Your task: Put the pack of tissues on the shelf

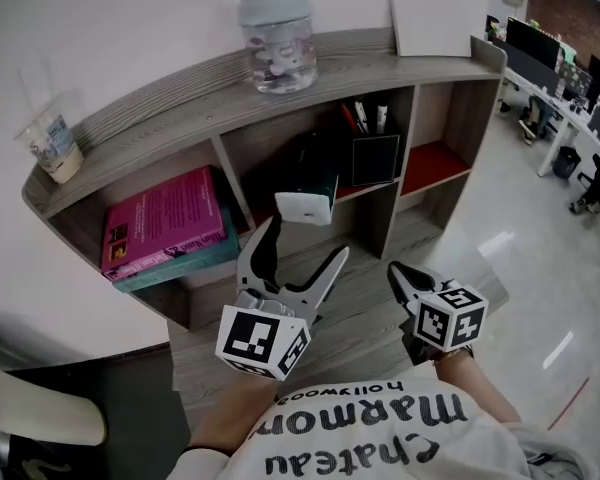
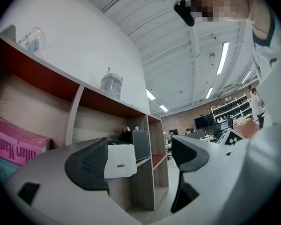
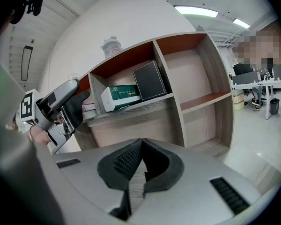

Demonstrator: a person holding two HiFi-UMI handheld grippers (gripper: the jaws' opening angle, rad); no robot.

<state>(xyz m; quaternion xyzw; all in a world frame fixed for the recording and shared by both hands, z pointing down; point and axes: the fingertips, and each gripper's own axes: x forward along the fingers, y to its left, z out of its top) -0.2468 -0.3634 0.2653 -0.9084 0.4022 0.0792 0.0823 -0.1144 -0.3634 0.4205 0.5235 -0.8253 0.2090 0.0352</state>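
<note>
1. Your pack of tissues [image 1: 307, 200] lies on the upper board of the shelf's [image 1: 450, 118] middle compartment, just beside a black pen holder [image 1: 376, 158].
2. Its long axis runs front to back. The white end faces out towards you at the board's front edge, and the dark green body reaches back into the compartment.
3. In the right gripper view the pack's [image 3: 122, 94] green long side carries print, too small to read.
4. Your left tool [image 1: 302, 246] stands wide open just in front of the white end, with nothing between its jaws. In the left gripper view [image 2: 140, 156] the pack [image 2: 120, 160] shows beyond the left-hand jaw.
5. Your right tool [image 1: 398, 271] hangs lower and to the right, its jaws pressed together on nothing [image 3: 141, 162].
6. A pink book [image 1: 164, 224] lies flat in the left compartment. Its white cover writing is too blurred to read.
7. On top of the shelf stand a clear bottle [image 1: 278, 40] and a plastic cup [image 1: 53, 144].
8. Your shirt [image 1: 380, 438] reads "Chateau Marmon…" and "hollywood", upside down in the head view.
</note>
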